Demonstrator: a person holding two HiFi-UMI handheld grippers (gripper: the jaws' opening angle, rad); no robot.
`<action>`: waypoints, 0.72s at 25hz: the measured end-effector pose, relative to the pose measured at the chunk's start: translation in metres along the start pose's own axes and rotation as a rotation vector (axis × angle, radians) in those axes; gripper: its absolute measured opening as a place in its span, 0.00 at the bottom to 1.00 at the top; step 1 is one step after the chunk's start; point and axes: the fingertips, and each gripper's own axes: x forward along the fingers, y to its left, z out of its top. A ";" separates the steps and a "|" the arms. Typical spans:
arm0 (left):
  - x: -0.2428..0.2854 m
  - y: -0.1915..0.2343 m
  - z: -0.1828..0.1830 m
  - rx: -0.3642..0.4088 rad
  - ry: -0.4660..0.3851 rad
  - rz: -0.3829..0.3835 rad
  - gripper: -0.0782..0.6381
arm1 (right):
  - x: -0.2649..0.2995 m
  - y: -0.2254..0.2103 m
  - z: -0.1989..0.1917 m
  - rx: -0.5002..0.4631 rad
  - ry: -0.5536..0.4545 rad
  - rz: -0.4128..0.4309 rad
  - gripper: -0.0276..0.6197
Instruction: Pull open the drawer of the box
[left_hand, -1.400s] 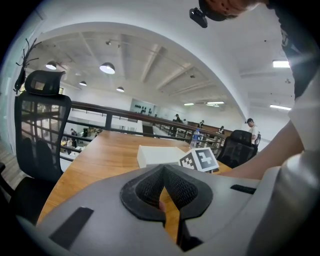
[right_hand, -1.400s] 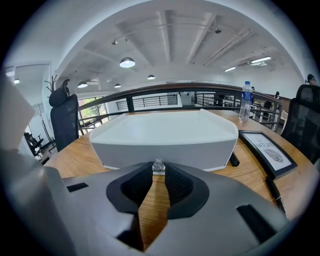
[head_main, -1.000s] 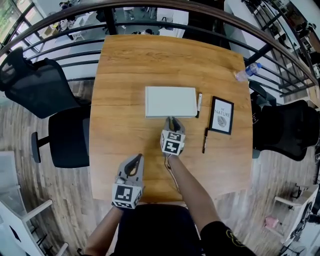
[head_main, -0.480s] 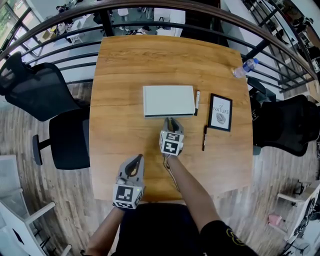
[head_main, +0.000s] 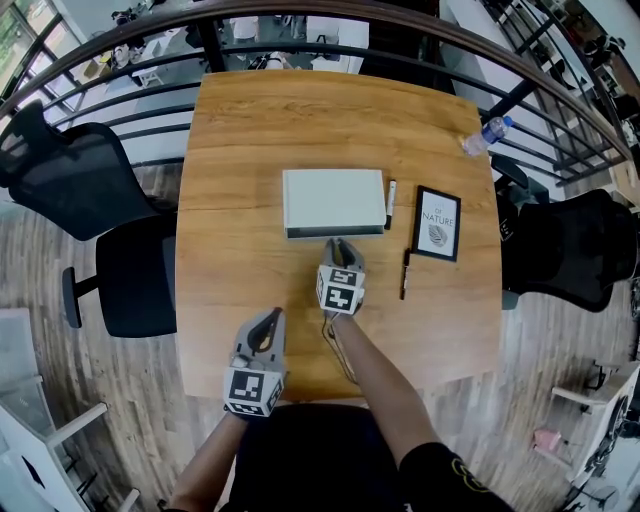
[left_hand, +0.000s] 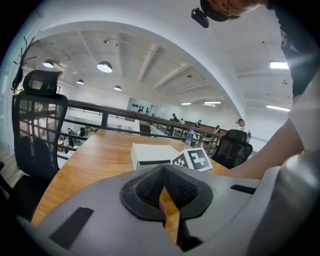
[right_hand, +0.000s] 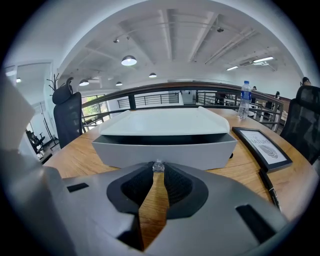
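A flat white box (head_main: 334, 198) lies mid-table on the wooden table (head_main: 240, 150). In the right gripper view its lid (right_hand: 165, 122) sits over the grey drawer front (right_hand: 165, 149), with a dark gap between them, so the drawer stands slightly out. My right gripper (head_main: 341, 243) is at the box's near side, its jaws shut on the small clear drawer knob (right_hand: 158, 165). My left gripper (head_main: 268, 318) hovers nearer the table's front edge, left of the right arm, its tips together and holding nothing. From there the box (left_hand: 150, 154) shows ahead.
A pen (head_main: 390, 203) lies against the box's right side, and a second pen (head_main: 405, 274) lies nearer me. A framed picture (head_main: 439, 223) lies to their right. A water bottle (head_main: 480, 138) lies at the far right corner. Black chairs (head_main: 70, 180) (head_main: 570, 250) flank the table.
The head view has drifted slightly, so the box sits a little further left in the picture. Both grippers keep their places and the right one stays shut on the knob.
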 end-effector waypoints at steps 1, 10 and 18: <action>-0.001 0.000 0.001 0.001 -0.002 0.002 0.13 | -0.001 0.000 -0.001 -0.001 0.002 0.002 0.14; -0.009 0.002 -0.002 -0.009 0.000 0.023 0.13 | -0.015 0.000 -0.007 0.015 0.012 0.001 0.14; -0.012 0.003 0.002 0.011 -0.007 0.030 0.13 | -0.027 0.002 -0.019 0.020 0.036 0.007 0.14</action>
